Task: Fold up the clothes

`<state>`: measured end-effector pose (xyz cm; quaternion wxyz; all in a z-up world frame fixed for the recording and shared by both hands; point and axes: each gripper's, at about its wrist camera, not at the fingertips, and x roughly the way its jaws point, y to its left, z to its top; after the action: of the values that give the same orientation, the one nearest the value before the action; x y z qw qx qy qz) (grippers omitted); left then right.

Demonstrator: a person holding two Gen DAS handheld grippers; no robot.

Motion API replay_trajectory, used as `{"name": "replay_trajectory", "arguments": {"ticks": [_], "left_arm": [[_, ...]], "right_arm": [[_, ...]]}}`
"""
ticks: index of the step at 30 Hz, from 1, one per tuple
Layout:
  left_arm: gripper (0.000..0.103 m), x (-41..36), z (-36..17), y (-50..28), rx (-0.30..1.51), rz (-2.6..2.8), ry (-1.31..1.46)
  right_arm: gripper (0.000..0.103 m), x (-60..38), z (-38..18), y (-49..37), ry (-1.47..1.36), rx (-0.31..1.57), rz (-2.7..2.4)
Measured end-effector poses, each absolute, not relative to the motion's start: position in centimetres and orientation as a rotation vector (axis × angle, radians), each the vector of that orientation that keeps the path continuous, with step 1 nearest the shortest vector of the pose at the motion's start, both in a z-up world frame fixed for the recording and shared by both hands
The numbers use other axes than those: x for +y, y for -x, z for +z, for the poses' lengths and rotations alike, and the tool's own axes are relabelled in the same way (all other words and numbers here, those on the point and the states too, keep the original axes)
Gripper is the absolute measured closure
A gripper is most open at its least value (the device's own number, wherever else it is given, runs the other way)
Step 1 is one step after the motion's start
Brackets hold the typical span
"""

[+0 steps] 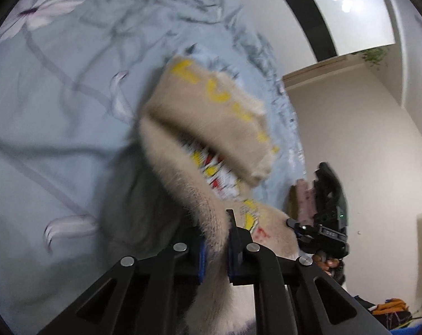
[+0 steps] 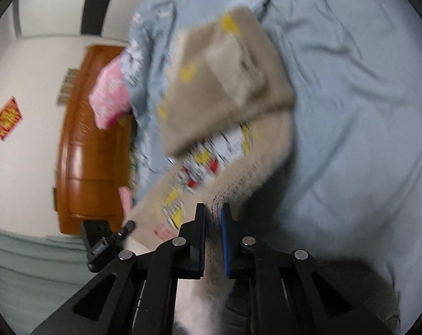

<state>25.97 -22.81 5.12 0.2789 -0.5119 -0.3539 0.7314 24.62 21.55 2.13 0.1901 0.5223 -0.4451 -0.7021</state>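
Observation:
A fuzzy beige garment [image 1: 211, 111] with a yellow, red and white print hangs in the air above the bed, its far part doubled over. My left gripper [image 1: 216, 223] is shut on its near edge. My right gripper [image 2: 213, 217] is shut on the same garment [image 2: 225, 83] at another spot on that edge. The right gripper also shows in the left wrist view [image 1: 325, 217], to the right, and the left gripper shows in the right wrist view [image 2: 107, 240], at the lower left. The frames are motion-blurred.
A pale blue floral bedsheet [image 1: 57, 111] lies rumpled under the garment and also shows in the right wrist view [image 2: 364, 111]. A pink folded item [image 2: 110, 97] lies at the bed's edge. A brown wooden door [image 2: 90, 139] and white walls stand beyond.

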Motion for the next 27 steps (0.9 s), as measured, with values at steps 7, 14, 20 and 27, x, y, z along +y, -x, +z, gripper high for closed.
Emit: {"name": "replay_trajectory", "arguments": {"ticks": [7,14,20,27], "left_arm": [[0.091,-20.7,6.2,-15.9,-1.072,1.990,1.357],[0.090,-20.0,1.3,-8.5,-1.255,1.981,1.472],[0.059,-20.4,-0.3,-7.8,-1.371,1.903,1.405],[0.031,-21.2,2.2,-9.1,-1.031,2.193,1.380]], "right_arm": [[0.094,24.1,2.0,-16.9,-1.406,-1.442,-1.975],[0.094,25.4,-2.5,-12.0,-1.471,-1.648,-1.956],[0.093,27.7,-2.9,-11.6,-1.463,-1.653,-2.028],[0.080,28.2,-0.1,-13.7,-1.353,-1.453,-2.184]]}}
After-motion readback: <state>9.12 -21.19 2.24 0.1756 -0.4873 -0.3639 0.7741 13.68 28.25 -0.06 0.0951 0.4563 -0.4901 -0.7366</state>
